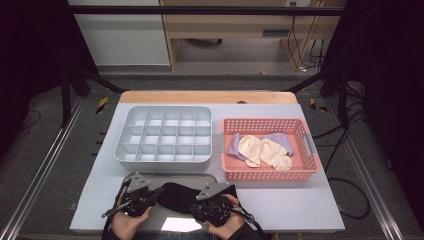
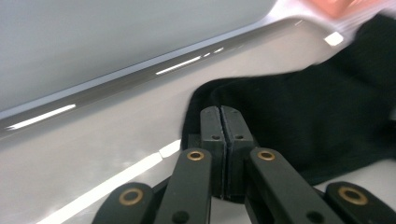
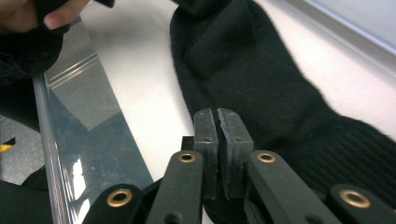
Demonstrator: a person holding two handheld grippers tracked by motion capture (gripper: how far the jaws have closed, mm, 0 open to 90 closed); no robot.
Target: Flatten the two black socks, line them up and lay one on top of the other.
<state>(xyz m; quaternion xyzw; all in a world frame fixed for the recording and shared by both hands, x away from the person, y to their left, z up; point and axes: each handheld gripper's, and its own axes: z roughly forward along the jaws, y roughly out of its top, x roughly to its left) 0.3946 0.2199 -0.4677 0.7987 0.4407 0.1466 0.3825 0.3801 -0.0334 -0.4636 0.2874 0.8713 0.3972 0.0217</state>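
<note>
Both the left gripper (image 1: 159, 191) and the right gripper (image 1: 196, 206) are closed over the black sock (image 1: 177, 196) on the tray (image 1: 172, 176) at the tabletop's near edge, any pinched fabric hidden.

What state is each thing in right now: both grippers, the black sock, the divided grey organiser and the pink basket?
Left gripper: shut on black sock.
Right gripper: shut on sock.
Black sock: lying flat on shiny metal tray.
Grey divided plastic organiser: compartments empty.
Pink plastic basket: holds cream and lilac socks.
</note>
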